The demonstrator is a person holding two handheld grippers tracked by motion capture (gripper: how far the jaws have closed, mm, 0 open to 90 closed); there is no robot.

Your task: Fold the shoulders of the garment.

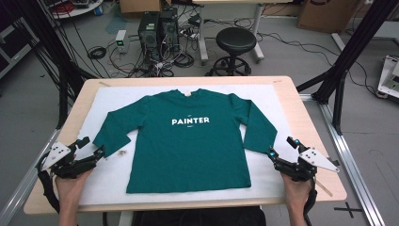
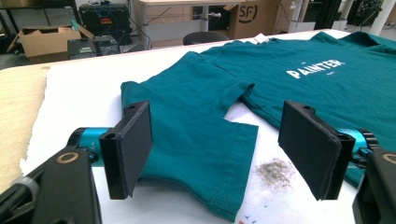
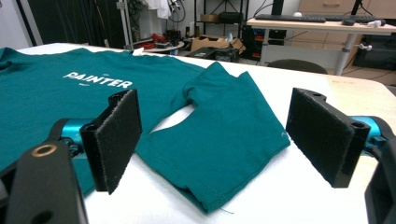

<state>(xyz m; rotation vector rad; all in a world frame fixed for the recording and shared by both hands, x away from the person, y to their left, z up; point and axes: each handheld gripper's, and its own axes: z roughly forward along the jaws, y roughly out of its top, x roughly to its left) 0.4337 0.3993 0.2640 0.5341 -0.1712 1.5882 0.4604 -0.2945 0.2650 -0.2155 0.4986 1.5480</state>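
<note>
1. Left gripper (image 1: 91, 147): jaws stand wide apart and hold nothing. In the left gripper view, the cuff of the shirt's left-hand sleeve (image 2: 201, 154) lies flat between and just ahead of the two black pads (image 2: 133, 147), not touched by either.
2. Right gripper (image 1: 282, 149): jaws likewise released and empty. In the right gripper view, the cuff of the right-hand sleeve (image 3: 229, 154) lies between and just ahead of its pads (image 3: 114, 140).
3. Work item: a dark green long-sleeved cotton shirt with white "PAINTER" lettering (image 1: 189, 136), spread face up on a white padded cloth (image 1: 282, 108) that covers a light wooden table (image 1: 308, 122). The collar points away from the person; the hem is nearest.
4. Governing relation: each sleeve runs outward and toward the person from its shoulder, so each cuff ends just inboard of the gripper on its own side. Each hand is nearer its own sleeve; the two are about equally close.
5. Judgement: the next move is probably a paired pinch on the cuffs.
6. A grey smudge (image 2: 275, 170) marks the cloth beside the left-hand cuff.
7. Containers: none on the table.
</note>
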